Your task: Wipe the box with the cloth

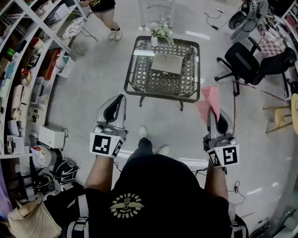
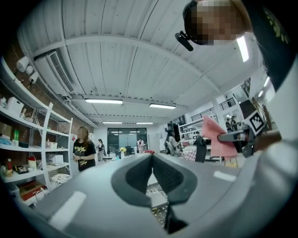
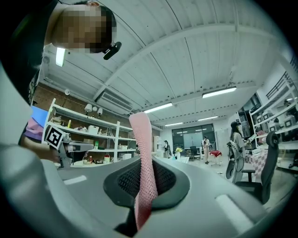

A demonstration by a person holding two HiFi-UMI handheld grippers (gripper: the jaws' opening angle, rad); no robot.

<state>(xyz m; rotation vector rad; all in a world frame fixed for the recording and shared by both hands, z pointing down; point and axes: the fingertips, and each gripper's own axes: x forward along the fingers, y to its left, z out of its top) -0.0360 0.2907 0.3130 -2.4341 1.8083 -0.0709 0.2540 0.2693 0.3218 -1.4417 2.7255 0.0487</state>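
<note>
A flat beige box (image 1: 166, 64) lies on a low lattice-topped table (image 1: 139, 76) ahead of me on the floor. My right gripper (image 1: 215, 112) is shut on a pink cloth (image 1: 208, 102), held in the air well short of the table; the cloth (image 3: 143, 139) stands up between the right gripper's (image 3: 144, 174) pads. Level with it to the left, my left gripper (image 1: 122, 98) is shut with nothing in it. In the left gripper view its pads (image 2: 139, 174) meet at the tip of the left gripper (image 2: 152, 157), and the cloth (image 2: 215, 137) shows to the right.
A vase of flowers (image 1: 160, 32) stands at the table's far edge. Shelving (image 1: 23, 93) full of goods runs along the left, with clutter on the floor below. A black office chair (image 1: 251, 62) and a wooden stool (image 1: 279, 116) are at the right. A person (image 1: 104, 14) stands beyond the table.
</note>
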